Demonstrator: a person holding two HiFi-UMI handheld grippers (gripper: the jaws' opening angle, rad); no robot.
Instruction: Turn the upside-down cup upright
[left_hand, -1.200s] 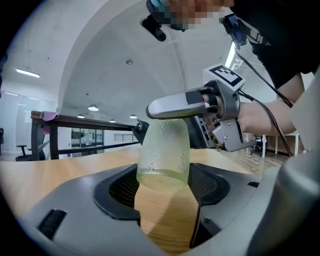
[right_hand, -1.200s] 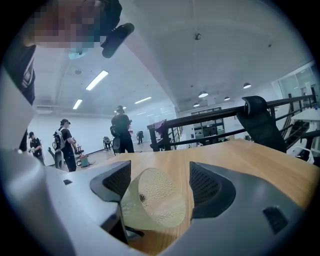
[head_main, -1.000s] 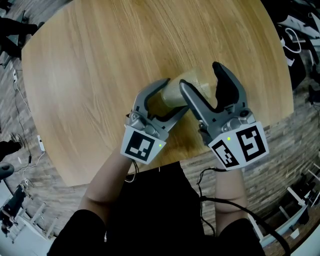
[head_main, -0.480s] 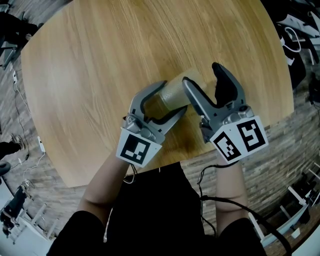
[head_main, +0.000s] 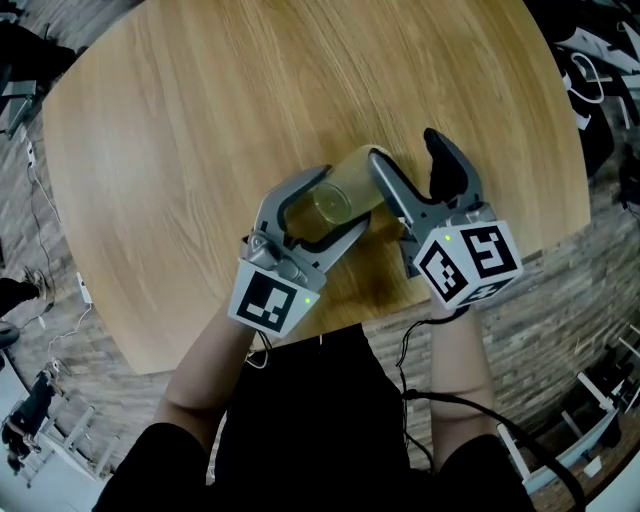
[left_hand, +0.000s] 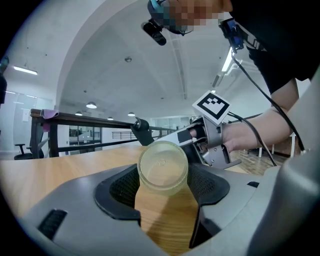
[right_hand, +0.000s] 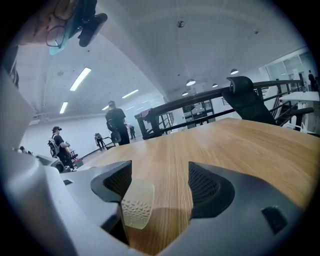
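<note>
A translucent yellowish cup (head_main: 340, 200) is held off the round wooden table (head_main: 200, 120), tipped over on its side. My left gripper (head_main: 342, 200) is shut on it, one finger on each side of its wall. In the left gripper view the cup's flat base (left_hand: 162, 167) faces the camera between the pads. My right gripper (head_main: 408, 150) stands open just right of the cup, its grey left finger lying against the cup. In the right gripper view a strip of the cup wall (right_hand: 137, 205) shows by the left pad, and only the table (right_hand: 225, 145) lies between the jaws of my right gripper (right_hand: 160, 187).
The table's front edge (head_main: 330, 325) runs close under both grippers. Cables and black equipment (head_main: 600, 70) lie on the wooden floor around the table. Several people (right_hand: 117, 122) stand far off in the hall beyond a dark railing.
My left gripper has rolled and tipped the cup further over, so its end now faces up toward the head camera. The right gripper has turned slightly and shifted left.
</note>
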